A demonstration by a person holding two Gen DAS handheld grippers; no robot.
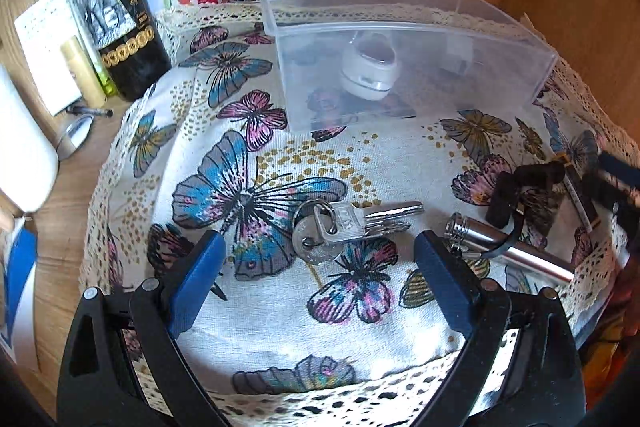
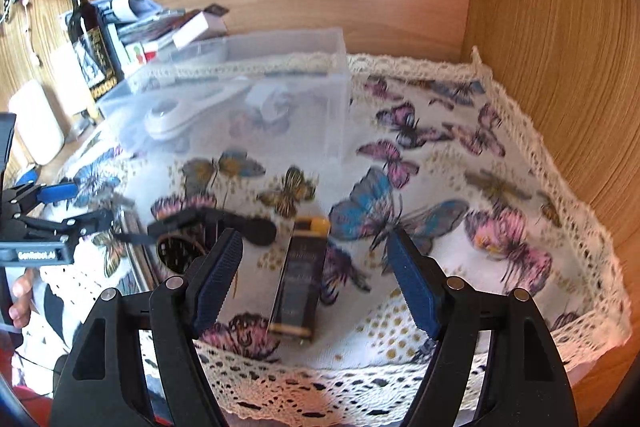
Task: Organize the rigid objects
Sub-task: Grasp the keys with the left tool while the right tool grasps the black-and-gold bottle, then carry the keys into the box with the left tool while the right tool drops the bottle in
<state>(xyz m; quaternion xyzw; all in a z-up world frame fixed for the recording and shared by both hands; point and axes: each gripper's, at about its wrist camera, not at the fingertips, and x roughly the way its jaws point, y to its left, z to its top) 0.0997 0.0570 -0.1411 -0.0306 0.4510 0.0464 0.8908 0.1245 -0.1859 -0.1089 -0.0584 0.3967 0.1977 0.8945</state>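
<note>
1. The left tongs are spread wide and hold nothing. The bunch of keys lies on the butterfly cloth at 12 o'clock from them, just ahead of the blue pads.
2. The right tongs are also spread and empty, with a dark flat box lying between the pads. This view is blurred, so I cannot tell whether the pads touch it.
3. To do the step well, I judge each pair of tongs should come down square over its item, close across the narrow side, then carry it to the clear bin at 12 o'clock.
4. The keys are loose on a ring, so gripping the round fob or the ring end likely keeps them from swinging.
5. Count in the left view: one bin, one white gadget inside it, one bunch of keys, one silver tube at 3 o'clock, one black clip-like piece, one wine bottle at 10 o'clock on the bench.
</note>
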